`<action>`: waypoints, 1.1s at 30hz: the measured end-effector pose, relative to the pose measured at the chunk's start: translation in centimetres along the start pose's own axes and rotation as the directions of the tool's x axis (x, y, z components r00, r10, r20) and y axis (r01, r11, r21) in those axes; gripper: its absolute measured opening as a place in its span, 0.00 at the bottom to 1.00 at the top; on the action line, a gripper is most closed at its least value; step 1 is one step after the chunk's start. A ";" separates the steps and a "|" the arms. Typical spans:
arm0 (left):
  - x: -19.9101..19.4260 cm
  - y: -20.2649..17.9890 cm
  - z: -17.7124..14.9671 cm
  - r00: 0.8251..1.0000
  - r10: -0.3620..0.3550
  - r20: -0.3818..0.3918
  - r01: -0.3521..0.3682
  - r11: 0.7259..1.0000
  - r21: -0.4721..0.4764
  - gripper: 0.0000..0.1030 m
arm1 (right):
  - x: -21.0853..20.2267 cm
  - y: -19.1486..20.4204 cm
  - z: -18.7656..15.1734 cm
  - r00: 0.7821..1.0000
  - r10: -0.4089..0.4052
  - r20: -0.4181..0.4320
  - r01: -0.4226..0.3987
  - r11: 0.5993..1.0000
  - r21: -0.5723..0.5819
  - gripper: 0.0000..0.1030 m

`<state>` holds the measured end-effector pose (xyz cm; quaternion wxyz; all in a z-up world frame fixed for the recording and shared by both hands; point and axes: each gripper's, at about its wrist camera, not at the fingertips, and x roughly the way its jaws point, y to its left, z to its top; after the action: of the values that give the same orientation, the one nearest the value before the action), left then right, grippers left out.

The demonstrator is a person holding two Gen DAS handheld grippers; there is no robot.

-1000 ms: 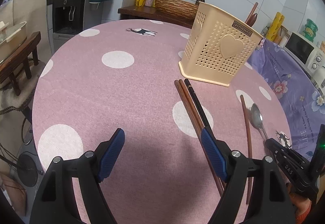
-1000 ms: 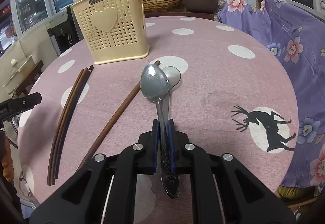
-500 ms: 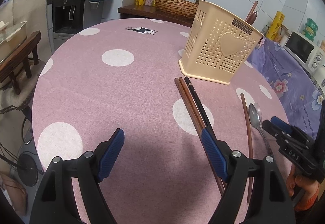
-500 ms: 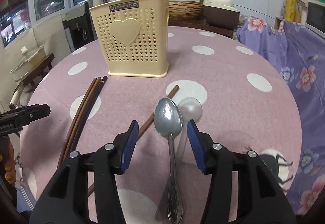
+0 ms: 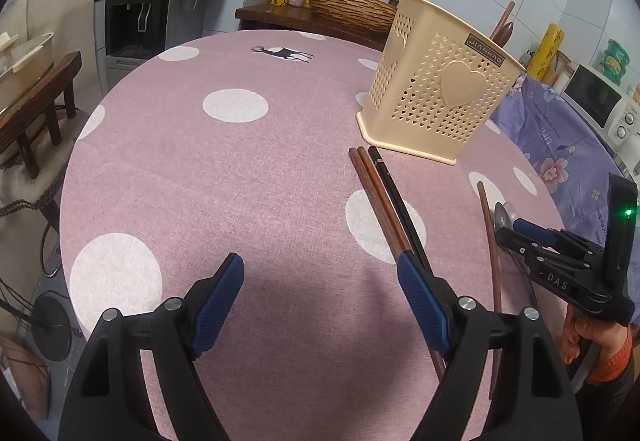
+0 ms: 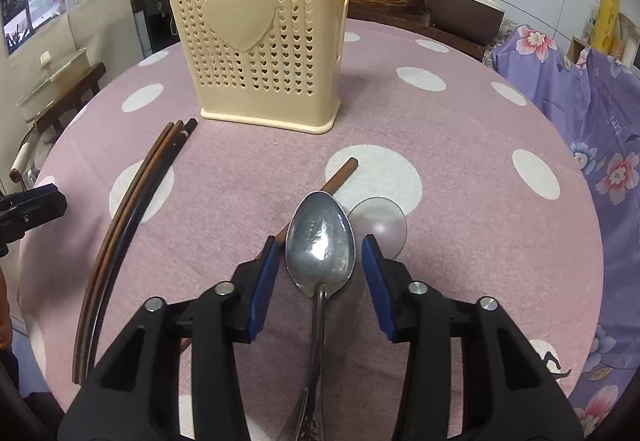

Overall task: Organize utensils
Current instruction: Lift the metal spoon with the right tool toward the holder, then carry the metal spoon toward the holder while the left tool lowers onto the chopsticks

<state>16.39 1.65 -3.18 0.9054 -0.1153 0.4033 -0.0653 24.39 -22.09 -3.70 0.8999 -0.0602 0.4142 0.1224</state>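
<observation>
Change: right gripper (image 6: pixel 320 273), clamped on the metal spoon (image 6: pixel 320 241) handle a second ago, now has its blue pads apart and sits further forward, flanking the spoon's bowl; jaws opened, then closed in a little just now, pads not pressing the bowl.
Metal spoon: lies on the pink polka-dot tablecloth (image 6: pixel 460 201), bowl up, between the right gripper's pads with a gap on each side; handle runs back under the gripper.
Clear spoon: translucent spoon (image 6: pixel 380 225) bowl just beside the metal one, on its right, partly over a white dot.
Single chopstick: brown chopstick (image 6: pixel 340 177) lies diagonally, its end on the white dot, passing under the left side of the right gripper.
Chopstick bundle: three chopsticks (image 5: pixel 384 201), two brown and one black, lie side by side on the cloth, ends near the holder's base.
Holder: cream perforated utensil holder (image 5: pixel 440 89) with a heart stands upright on the table; a dark wooden handle sticks out behind its rim.
Left gripper: left gripper (image 5: pixel 320 305) hangs above the cloth, pads wide apart, nothing between them; its right pad overlaps the chopstick bundle in view.
Hand: person's hand (image 5: pixel 576 333) with an orange cuff grips the right tool at the left view's right edge.
</observation>
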 end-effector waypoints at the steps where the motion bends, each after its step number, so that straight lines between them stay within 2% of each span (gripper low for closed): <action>1: 0.0 0.0 0.0 1.000 -0.001 -0.002 0.001 1.000 0.000 0.76 | 0.1 0.1 0.0 1.000 0.003 -0.002 -0.003 1.000 -0.010 0.41; 4: 0.0 -0.2 -0.1 1.000 -0.002 -0.002 0.002 1.000 0.006 0.76 | 0.4 0.1 0.4 1.000 0.016 -0.011 -0.016 1.000 -0.013 0.41; 7: -0.1 -0.2 0.0 1.000 -0.001 0.000 0.001 1.000 0.010 0.76 | 1.0 0.6 0.7 0.999 -0.021 -0.026 0.020 0.999 -0.039 0.37; 12: 0.0 -0.3 0.1 1.000 0.007 -0.001 -0.007 1.000 0.016 0.76 | 1.0 0.8 0.9 0.999 -0.014 -0.038 0.013 1.000 -0.012 0.36; 19: 0.7 -1.6 0.4 1.000 0.014 -0.012 -0.013 0.998 0.069 0.74 | -1.3 -0.8 1.0 0.999 0.046 0.021 -0.049 0.985 0.164 0.37; 22: 1.4 -2.4 0.8 1.000 0.011 -0.021 -0.009 0.995 0.104 0.63 | -2.7 -1.1 1.0 0.997 0.063 0.053 -0.073 0.975 0.209 0.37; 23: 1.7 -2.6 1.0 1.000 0.008 -0.030 -0.005 0.994 0.108 0.55 | -3.1 -1.0 1.0 0.996 0.066 0.065 -0.079 0.974 0.212 0.37; 26: 3.0 -3.2 1.7 0.998 0.002 -0.068 0.006 0.994 0.111 0.42 | -4.2 -0.2 1.0 0.993 0.079 0.091 -0.096 0.975 0.201 0.37; 30: 4.1 -4.5 2.2 0.997 0.014 -0.081 -0.003 0.991 0.135 0.42 | -4.8 0.5 0.9 0.991 0.079 0.107 -0.098 0.977 0.191 0.37; 33: 5.0 -5.1 2.1 0.995 0.073 -0.073 -0.059 0.983 0.172 0.39 | -5.0 0.7 0.6 0.990 0.085 0.115 -0.107 0.974 0.201 0.37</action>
<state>21.16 -4.05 -4.09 0.8969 -0.0217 0.4355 -0.0740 21.55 -22.17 0.49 0.9149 0.0603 0.3792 0.1250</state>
